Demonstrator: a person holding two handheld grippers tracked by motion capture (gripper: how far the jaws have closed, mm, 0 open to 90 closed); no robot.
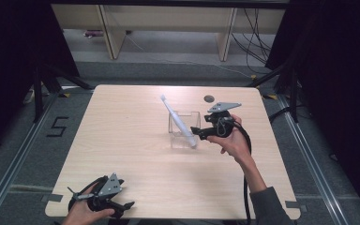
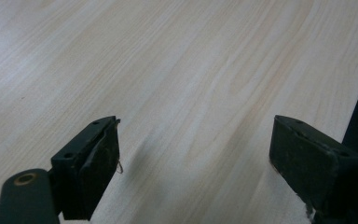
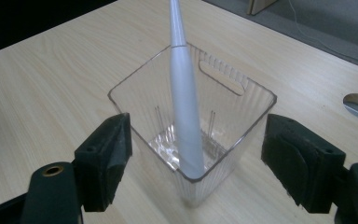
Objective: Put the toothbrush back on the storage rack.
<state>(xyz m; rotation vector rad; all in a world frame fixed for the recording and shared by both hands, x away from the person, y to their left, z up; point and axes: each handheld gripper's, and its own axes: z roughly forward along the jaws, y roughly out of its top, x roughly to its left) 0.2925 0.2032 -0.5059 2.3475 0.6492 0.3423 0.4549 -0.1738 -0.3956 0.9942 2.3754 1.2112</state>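
a white toothbrush [image 3: 185, 112] in a clear ribbed container [image 3: 242, 100], on a pale wood-grain table [image 1: 122, 140]; black grippers.

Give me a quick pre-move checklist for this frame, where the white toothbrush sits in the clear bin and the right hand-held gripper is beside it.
1. Toothbrush inside the clear bin, leaning on its rim: ok.
2. Right hand-held gripper open, pads off the toothbrush: ok.
3. Pads off the bin walls too: cannot tell, since a bin corner sits between the jaws and the gaps look narrow.
4. Bin upright on the table: ok.
5. Left hand-held gripper open, with nothing between its jaws, resting near the table's front edge: ok.
6. Toothbrush steady enough to stay put when the right hand-held gripper pulls back: cannot tell.
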